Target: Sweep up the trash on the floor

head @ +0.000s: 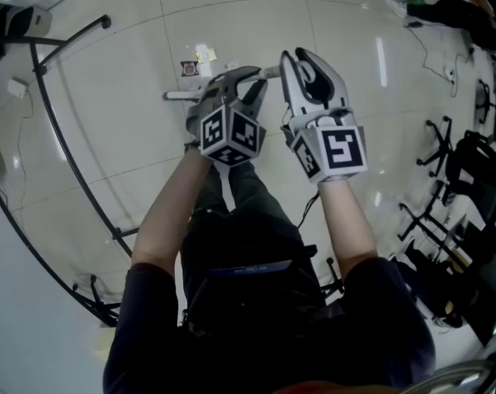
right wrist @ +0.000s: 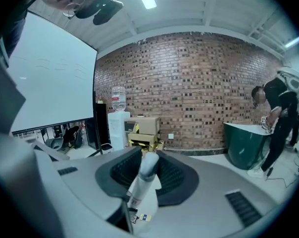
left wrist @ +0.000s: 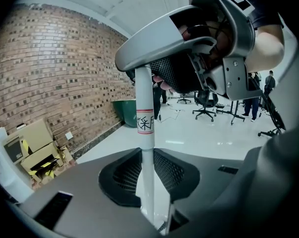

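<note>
fingers (left wrist: 117,180) of the left gripper (left wrist: 146,156) are closed on a white handle (left wrist: 144,93) that stands upright between the meshed pads, with a red-striped label on it just above them. higher up the same handle sits the right gripper (right wrist: 148,163) — its fingers (right wrist: 117,171) pinch the rounded top end, which leans a little to the right in the right gripper view. in the head view the two grippers are side by side in front of the person, and the handle runs out to the left over the pale tiled floor (head: 338,31). the trash (head: 197,62) — a few small wrappers — lies on the tiles just beyond the left gripper, near the handle but apart from it. what sits at the handle's lower end can't be made out.
</note>
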A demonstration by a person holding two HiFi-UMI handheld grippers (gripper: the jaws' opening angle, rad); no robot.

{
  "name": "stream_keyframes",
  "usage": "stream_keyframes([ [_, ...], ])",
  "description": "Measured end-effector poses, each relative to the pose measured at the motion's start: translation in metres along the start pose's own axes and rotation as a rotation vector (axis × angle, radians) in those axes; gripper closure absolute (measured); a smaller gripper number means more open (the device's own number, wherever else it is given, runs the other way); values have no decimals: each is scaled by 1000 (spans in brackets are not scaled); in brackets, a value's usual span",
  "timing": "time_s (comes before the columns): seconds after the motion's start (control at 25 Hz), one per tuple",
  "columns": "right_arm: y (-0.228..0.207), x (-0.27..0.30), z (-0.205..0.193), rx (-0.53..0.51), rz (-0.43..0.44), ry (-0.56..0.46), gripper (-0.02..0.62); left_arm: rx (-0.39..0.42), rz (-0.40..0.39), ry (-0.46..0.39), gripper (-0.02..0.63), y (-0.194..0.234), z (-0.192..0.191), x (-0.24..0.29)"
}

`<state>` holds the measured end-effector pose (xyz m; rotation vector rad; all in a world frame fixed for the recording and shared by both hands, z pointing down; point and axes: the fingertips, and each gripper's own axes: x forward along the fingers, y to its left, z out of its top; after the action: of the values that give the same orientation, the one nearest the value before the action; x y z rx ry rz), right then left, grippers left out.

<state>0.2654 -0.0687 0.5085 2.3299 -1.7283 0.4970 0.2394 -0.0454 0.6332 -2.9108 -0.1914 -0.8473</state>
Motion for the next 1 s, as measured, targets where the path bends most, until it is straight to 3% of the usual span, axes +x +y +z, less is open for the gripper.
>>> stream_keyframes([
  [0.8, -4, -15, 16, -4, 18, -61, 488, 57, 27, -17, 529, 0, 21, 2],
  [1.0, 3, -16, 17, 71, 78, -63, 492, 45, 44, 2, 529, 2, 18, -5],
])
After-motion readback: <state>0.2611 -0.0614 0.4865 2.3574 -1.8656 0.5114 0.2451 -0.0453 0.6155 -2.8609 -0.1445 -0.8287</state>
